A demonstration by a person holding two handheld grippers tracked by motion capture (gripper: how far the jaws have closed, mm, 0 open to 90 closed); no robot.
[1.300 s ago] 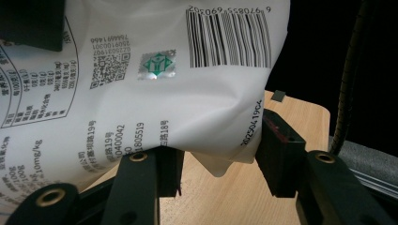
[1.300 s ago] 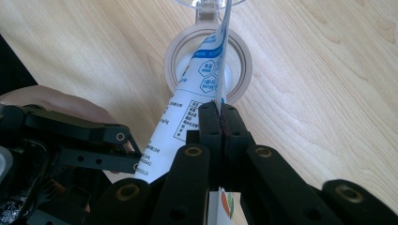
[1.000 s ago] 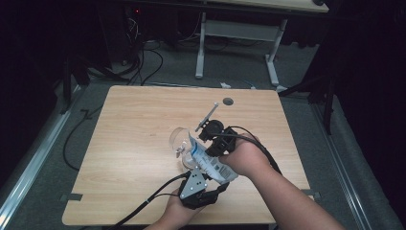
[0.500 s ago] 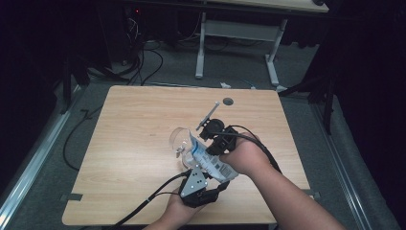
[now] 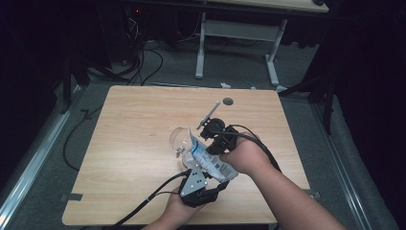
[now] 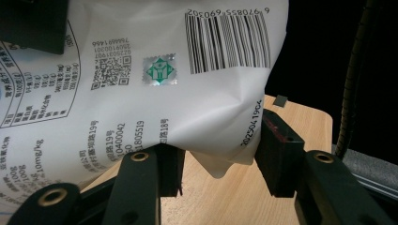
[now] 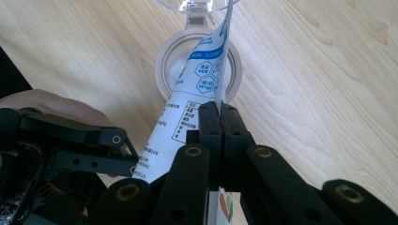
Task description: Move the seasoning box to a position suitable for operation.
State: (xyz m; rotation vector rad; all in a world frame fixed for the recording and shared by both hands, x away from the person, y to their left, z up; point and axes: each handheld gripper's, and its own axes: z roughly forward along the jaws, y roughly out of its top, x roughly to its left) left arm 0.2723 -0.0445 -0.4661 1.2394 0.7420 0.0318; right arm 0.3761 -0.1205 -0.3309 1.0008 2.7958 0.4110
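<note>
Between the earlier high views and this one we find no change: both hands, the bag and the glass container sit where they sat a second ago.

The jaws of our right gripper (image 7: 219, 117) are pressed together on a thin edge of the white printed bag (image 7: 187, 122), pinching it flat. In the right gripper view the bag runs up from that pinch, and its top end leans over the round cream lid (image 7: 164, 61) lying on the table (image 7: 305, 70), just below the clear glass container (image 7: 197, 4).

The jaws of our left gripper (image 6: 218, 161) stand partly spread around the bag's (image 6: 187, 93) lower corner. The right pad touches the crumpled edge by the printed date, and the left pad sits against the bag's underside; we take this as a loose hold on the bag.

In the high view the bag (image 5: 206, 158) slants between the two grippers, its upper end against the glass container (image 5: 179, 141) near the middle of the table (image 5: 129, 120). A thin grey rod (image 5: 209, 114) sticks up and away from the right gripper (image 5: 215, 136), and beyond it a small dark round hole (image 5: 228, 101) marks the tabletop.

Our right forearm enters from the lower right, with the hand (image 5: 246, 155) wrapped over its gripper. Our left hand (image 5: 179, 211) comes up from the bottom edge under the grey three-cornered plate of the left gripper (image 5: 201, 184), whose cable trails off to the lower left.
</note>
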